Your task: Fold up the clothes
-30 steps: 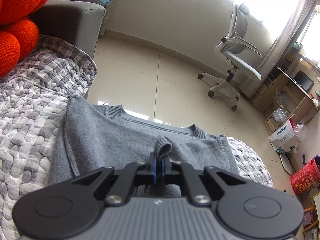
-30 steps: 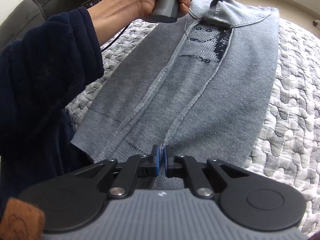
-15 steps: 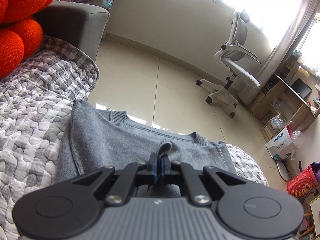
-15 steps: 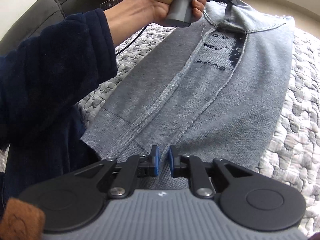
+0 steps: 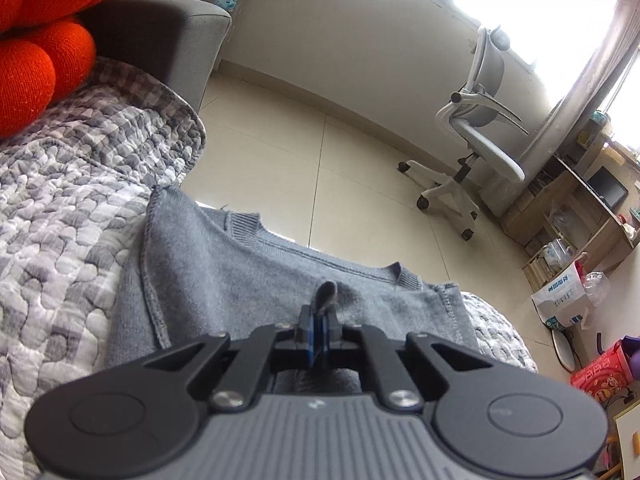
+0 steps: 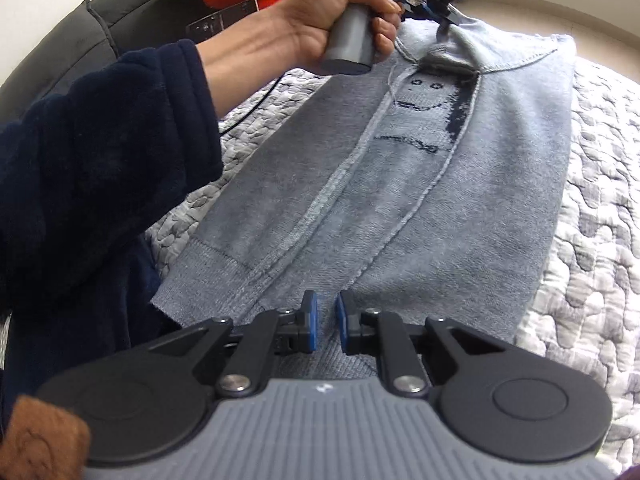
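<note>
Change: right gripper jaws, earlier pinching the hem, are now standing apart.
Left gripper: pinching gray sweater near its collar.
Sweater axis: running near-to-far, collar far, hem near.

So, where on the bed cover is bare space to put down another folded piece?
Bare quilt lies along the grey sweater edge away from the sleeve. The sleeve side is crowded; near the red cushion some quilt stays free.

The grey sweater is soft matt knit with ribbed hems. Under it, the quilt is puffy stitched cloth. The right gripper looks matt black plastic; the floor tiles shine smooth.
</note>
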The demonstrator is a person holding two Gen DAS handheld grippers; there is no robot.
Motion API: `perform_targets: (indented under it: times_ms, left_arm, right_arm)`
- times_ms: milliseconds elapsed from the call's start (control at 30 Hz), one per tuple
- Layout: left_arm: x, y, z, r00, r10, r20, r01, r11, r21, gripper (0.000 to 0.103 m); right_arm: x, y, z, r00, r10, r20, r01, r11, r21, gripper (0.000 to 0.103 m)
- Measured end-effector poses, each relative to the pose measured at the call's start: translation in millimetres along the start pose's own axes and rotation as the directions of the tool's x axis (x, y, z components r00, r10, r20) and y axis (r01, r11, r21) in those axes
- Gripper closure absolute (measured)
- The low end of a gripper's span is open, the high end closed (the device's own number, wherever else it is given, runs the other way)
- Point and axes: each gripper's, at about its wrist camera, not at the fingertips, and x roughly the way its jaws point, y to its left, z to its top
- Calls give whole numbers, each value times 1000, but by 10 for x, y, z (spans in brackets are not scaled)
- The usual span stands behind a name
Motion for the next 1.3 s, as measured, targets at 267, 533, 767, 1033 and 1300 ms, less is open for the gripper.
perform_targets:
  times_ms: [267, 533, 767, 1033, 1300]
  left_arm:
    - [-42, -7, 54, 1000, -6, 16, 6, 1000, -13, 100]
    - [-13, 53, 70, 1000, -16, 10, 17, 999, -34, 101]
    - [14, 201, 94, 998, -54, -25, 51, 991, -122, 94]
    - [148, 86, 3, 995, -62, -73, 59, 997, -41, 78]
    - [-60, -40, 156, 989, -131, 70, 130, 991, 17, 101]
  right_arm:
    - [-43, -56, 30, 998, -23, 59, 20, 999, 42, 86]
    - [-72, -127, 70, 995, -55, 81, 50, 997, 65, 86]
    - [-114, -194, 121, 993, -73, 92, 66, 995, 76, 86]
    - [-126, -191, 122, 994, -78, 80, 71, 994, 78, 86]
    - [-114, -214, 124, 993, -86, 81, 79, 993, 93, 86]
